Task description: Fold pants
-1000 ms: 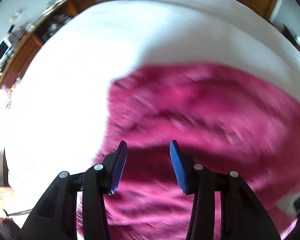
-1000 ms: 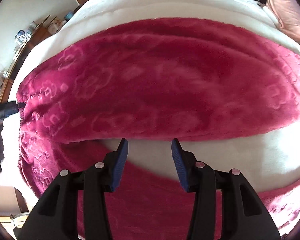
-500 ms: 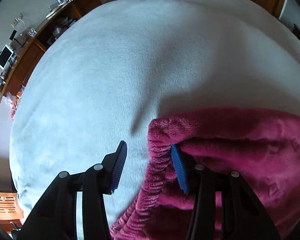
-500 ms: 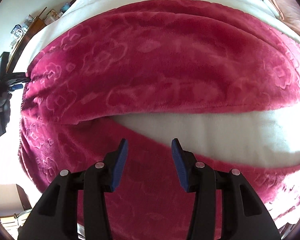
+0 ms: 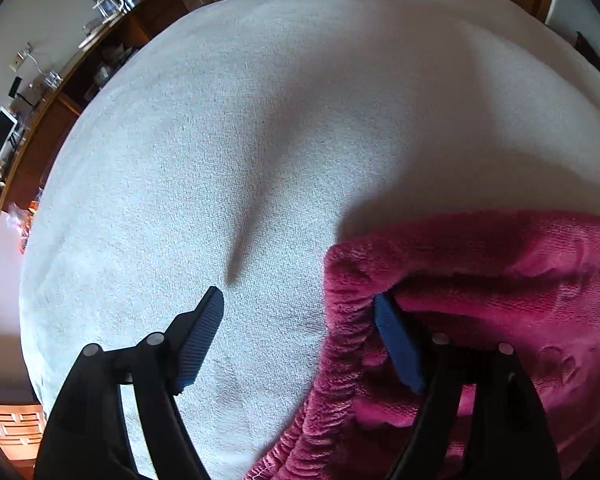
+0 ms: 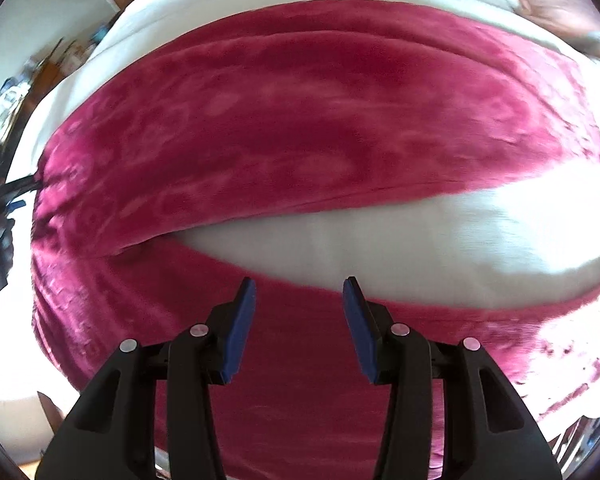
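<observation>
Magenta fleece pants [image 6: 300, 128] lie spread on a white bed cover [image 5: 228, 152], with both legs running left to right and a strip of cover showing between them. In the left wrist view the ribbed waistband corner [image 5: 340, 320] sits at my left gripper [image 5: 298, 322]. That gripper is open wide, with its right finger [image 5: 396, 344] tucked inside the waist opening and its left finger [image 5: 204, 332] over bare cover. My right gripper [image 6: 300, 312] is open and empty, hovering over the near leg [image 6: 300, 400].
A wooden desk [image 5: 40, 120] with a kettle, tablet and clutter runs along the bed's far left side. A pink pillow [image 6: 548, 4] lies at the far right. My left gripper also shows at the waistband in the right wrist view [image 6: 4, 200].
My left gripper has dropped to the waistband, slid one finger into the opening and spread wider. My right gripper has moved closer over the near leg.
</observation>
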A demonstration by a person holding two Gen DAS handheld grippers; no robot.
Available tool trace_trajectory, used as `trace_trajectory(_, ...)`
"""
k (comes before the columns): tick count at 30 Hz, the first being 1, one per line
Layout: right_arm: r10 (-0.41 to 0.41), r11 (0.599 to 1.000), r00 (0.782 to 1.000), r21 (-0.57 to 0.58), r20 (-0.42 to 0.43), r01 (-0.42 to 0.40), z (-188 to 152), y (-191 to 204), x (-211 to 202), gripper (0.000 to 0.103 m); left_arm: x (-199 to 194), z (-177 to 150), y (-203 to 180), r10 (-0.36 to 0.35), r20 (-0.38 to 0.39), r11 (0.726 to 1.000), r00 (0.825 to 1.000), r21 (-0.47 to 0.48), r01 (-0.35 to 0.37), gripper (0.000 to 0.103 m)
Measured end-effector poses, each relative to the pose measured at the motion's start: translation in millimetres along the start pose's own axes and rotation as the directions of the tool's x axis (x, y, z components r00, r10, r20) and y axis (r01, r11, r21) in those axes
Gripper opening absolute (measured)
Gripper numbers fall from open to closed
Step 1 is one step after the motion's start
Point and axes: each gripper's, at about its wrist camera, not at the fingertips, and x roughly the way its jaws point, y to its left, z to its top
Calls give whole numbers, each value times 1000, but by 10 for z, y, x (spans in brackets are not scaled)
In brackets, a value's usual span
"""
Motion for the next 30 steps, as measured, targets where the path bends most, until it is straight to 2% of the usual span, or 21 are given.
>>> trace_trajectory(6, -56, 993, 997, 103, 51, 51, 205, -631, -234, 46, -115, -18, -35, -16, 1, 1000, 1000, -7, 16, 77)
trace_trajectory(14, -98, 953, 990, 295, 101, 64, 862, -1731, -392, 47, -473, -198, -203, 0, 20, 999, 1000, 43, -1, 77)
trace_trajectory(20, -88, 942, 988, 333, 126, 42, 1263, -2101, -376, 47, -788, -321, -384, 10, 8, 1000, 1000, 24, -10, 81)
trace_trajectory(23, -74, 947, 991, 318, 115, 34, 1362, -2128, -295, 47, -874, -329, -400, -77, -47, 993, 996, -98, 72, 81)
trace_trajectory(24, -68, 949, 992, 314, 109, 31, 1373, -2137, -259, 50, -886, -312, -390, -124, -61, 982, 990, -151, 114, 81)
trace_trajectory(25, -63, 949, 992, 314, 105, 27, 1355, -2128, -230, 54, -905, -292, -399, -172, -65, 968, 983, -194, 156, 81)
trace_trajectory(28, -42, 947, 995, 321, 88, 12, 1363, -2123, -124, 55, -938, -194, -512, -288, -77, 927, 954, -274, 258, 81)
trace_trajectory(30, -35, 948, 996, 318, 79, 8, 1355, -2072, -55, 55, -934, -113, -617, -334, -94, 900, 938, -326, 288, 81)
